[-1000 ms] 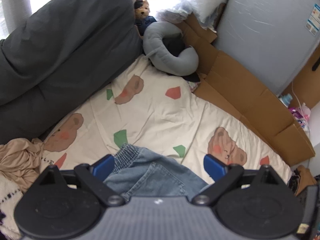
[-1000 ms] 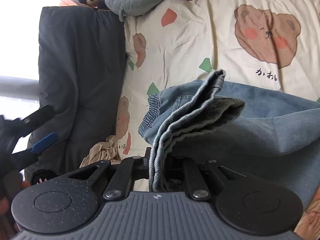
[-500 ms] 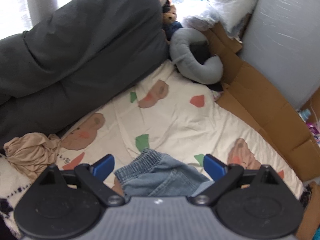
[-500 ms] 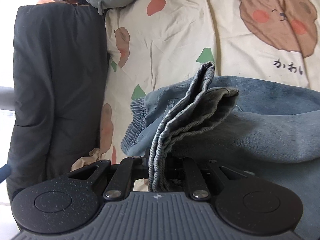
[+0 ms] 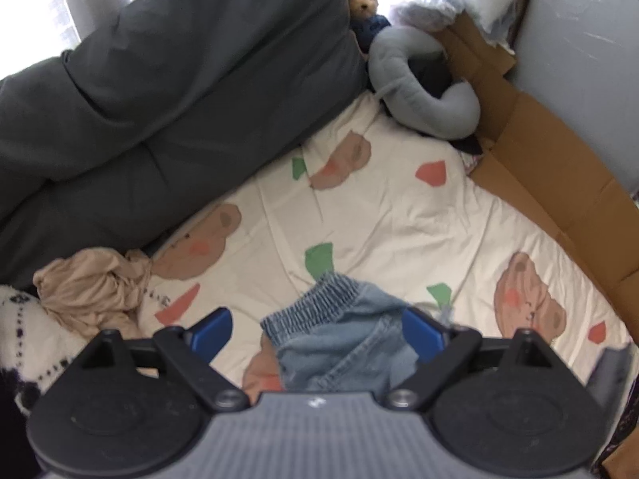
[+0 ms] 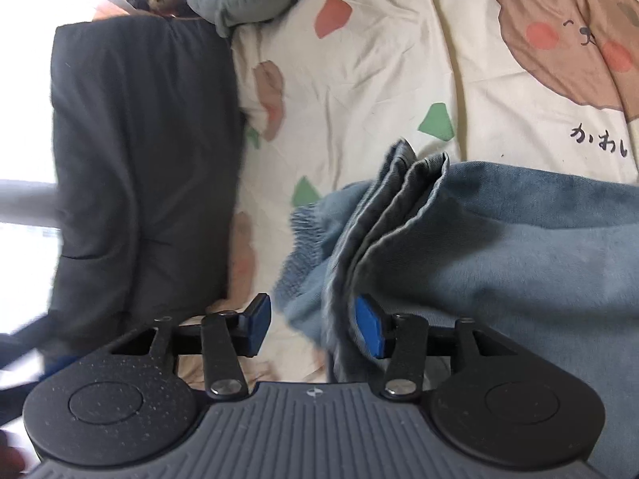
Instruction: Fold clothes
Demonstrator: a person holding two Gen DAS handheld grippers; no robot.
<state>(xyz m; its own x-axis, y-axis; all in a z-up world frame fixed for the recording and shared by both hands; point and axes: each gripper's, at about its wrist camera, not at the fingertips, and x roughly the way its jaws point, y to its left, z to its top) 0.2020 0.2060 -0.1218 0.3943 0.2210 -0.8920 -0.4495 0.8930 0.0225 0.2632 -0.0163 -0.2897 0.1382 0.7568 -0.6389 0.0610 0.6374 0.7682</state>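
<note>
Lying on the bear-print bed sheet (image 5: 399,219), the folded jeans (image 5: 343,339) hide part of both spread, empty tongs, left tongs (image 5: 315,329) and right tongs (image 6: 311,325), blurred.

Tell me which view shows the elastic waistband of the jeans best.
The left wrist view: the gathered elastic waistband of the jeans lies in full sight between the open fingers. The right wrist view shows it only as a blurred ribbed edge behind the bunched folds.

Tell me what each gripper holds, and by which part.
Nothing. The right gripper is open, the jeans' bunched edge loose between its fingers. The left gripper is open above the jeans' waistband.
</note>
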